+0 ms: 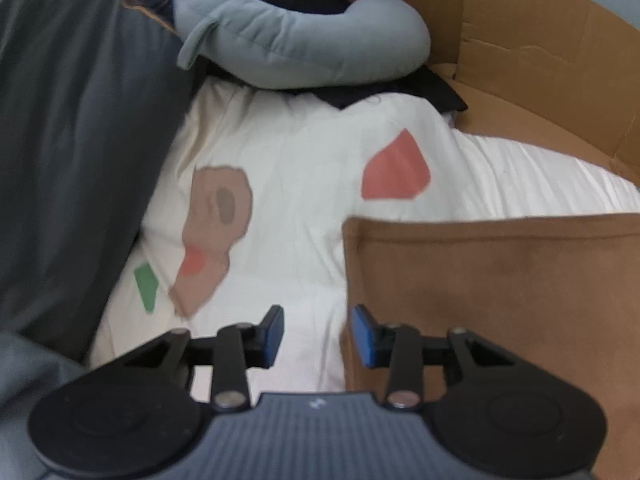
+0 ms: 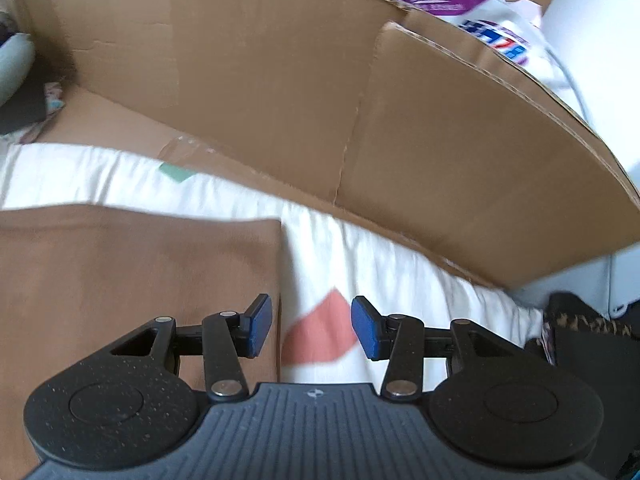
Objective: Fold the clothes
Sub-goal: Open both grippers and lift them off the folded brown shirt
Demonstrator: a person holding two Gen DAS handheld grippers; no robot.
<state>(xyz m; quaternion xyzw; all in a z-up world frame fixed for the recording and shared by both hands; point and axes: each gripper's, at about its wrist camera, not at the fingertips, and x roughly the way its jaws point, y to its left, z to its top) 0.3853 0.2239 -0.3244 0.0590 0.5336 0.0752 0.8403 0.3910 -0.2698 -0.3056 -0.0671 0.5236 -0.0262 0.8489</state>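
Note:
A brown folded garment (image 1: 500,292) lies flat on the white patterned bedspread (image 1: 300,152); the left wrist view shows its left edge and far corner. My left gripper (image 1: 317,335) hangs over that left edge, open, with nothing between its blue pads (image 1: 275,330). In the right wrist view the same brown garment (image 2: 132,280) fills the lower left, and its right edge runs down just inside the left pad. My right gripper (image 2: 311,328) is open above the bedspread (image 2: 380,264) beside that edge, gripping nothing.
A large cardboard box wall (image 2: 320,92) curves along the far side of the bed. A grey-blue curved pillow (image 1: 296,40) and dark clothes (image 1: 400,92) lie at the head. A dark grey blanket (image 1: 72,140) covers the left. Bags (image 2: 500,28) sit behind the cardboard.

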